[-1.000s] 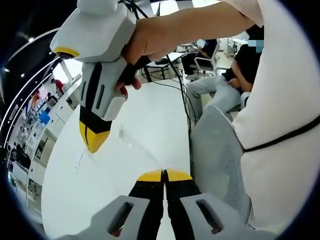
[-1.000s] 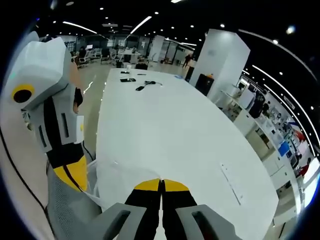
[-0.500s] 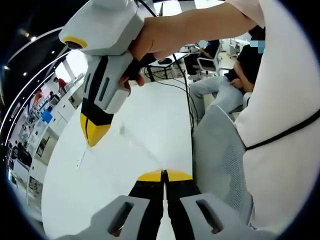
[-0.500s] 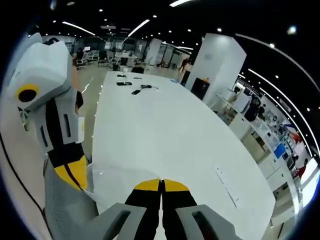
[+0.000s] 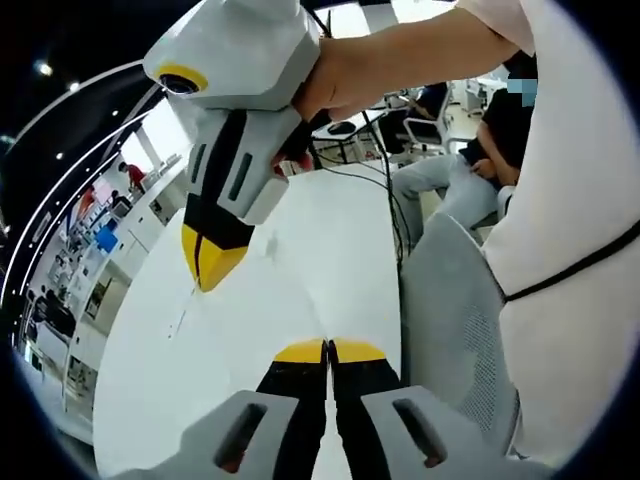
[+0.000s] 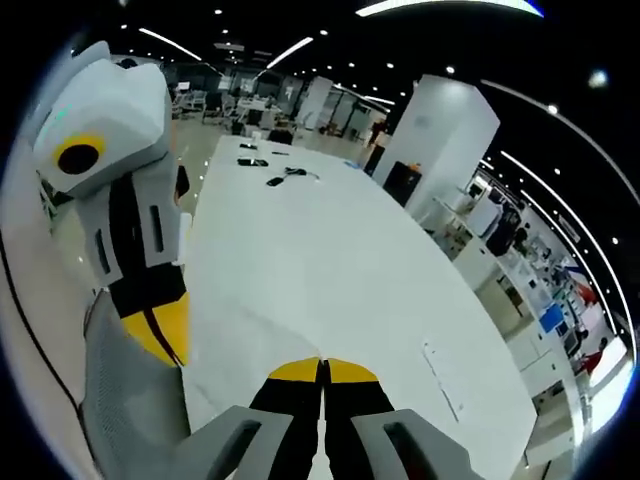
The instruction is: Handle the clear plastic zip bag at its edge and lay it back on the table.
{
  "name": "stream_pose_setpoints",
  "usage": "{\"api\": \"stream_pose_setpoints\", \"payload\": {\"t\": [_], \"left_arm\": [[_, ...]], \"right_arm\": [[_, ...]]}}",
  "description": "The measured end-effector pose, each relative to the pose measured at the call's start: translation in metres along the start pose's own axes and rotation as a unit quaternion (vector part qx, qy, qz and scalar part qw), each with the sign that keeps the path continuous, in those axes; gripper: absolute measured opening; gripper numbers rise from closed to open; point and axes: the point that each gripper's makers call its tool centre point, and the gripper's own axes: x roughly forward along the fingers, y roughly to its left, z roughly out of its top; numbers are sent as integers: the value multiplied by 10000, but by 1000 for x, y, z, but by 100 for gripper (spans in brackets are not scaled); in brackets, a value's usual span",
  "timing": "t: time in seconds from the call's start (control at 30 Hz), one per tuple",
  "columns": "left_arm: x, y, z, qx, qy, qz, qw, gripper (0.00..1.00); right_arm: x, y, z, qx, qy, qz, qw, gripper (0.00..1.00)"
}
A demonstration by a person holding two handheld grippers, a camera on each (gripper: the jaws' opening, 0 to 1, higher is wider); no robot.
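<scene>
Left gripper view: the left gripper [image 5: 329,350] rises from the bottom with its 2 yellow-tipped jaws pressed together on the edge of the clear plastic zip bag [image 5: 290,285], a faint transparent sheet stretching ahead and up-left of the tips to the right gripper [image 5: 211,268], whose yellow tips are likewise closed on the bag's far edge. Beneath the bag lies the long white table [image 5: 170,360]; to the right of the jaws stands a grey mesh chair [image 5: 455,330], close against the holder's white sleeve and torso. Ahead of the jaws, black cables [image 5: 385,195] trail along the table edge, and 1 seated person [image 5: 450,170] sits beyond them. Right gripper view: the right gripper [image 6: 322,370] is closed on the bag [image 6: 250,345], with the left gripper [image 6: 160,330] to the left — its tips shut too. Far ahead on the table lie a few small dark items [image 6: 265,165]; a white pillar [image 6: 440,130] stands ahead-right. No legible writing.
</scene>
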Motion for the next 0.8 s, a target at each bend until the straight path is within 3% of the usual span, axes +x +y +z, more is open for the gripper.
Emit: {"api": "stream_pose_setpoints", "payload": {"t": [0.37,0.8], "left_arm": [[-7,13,8,48,-147,222,9996,0],[-21,30,16,-31,-359,563,9978,1]], "right_arm": [[-6,-1,4,-367,22,-143,9992,0],[-11,-11,4,-520,39,-295,9982,0]]}}
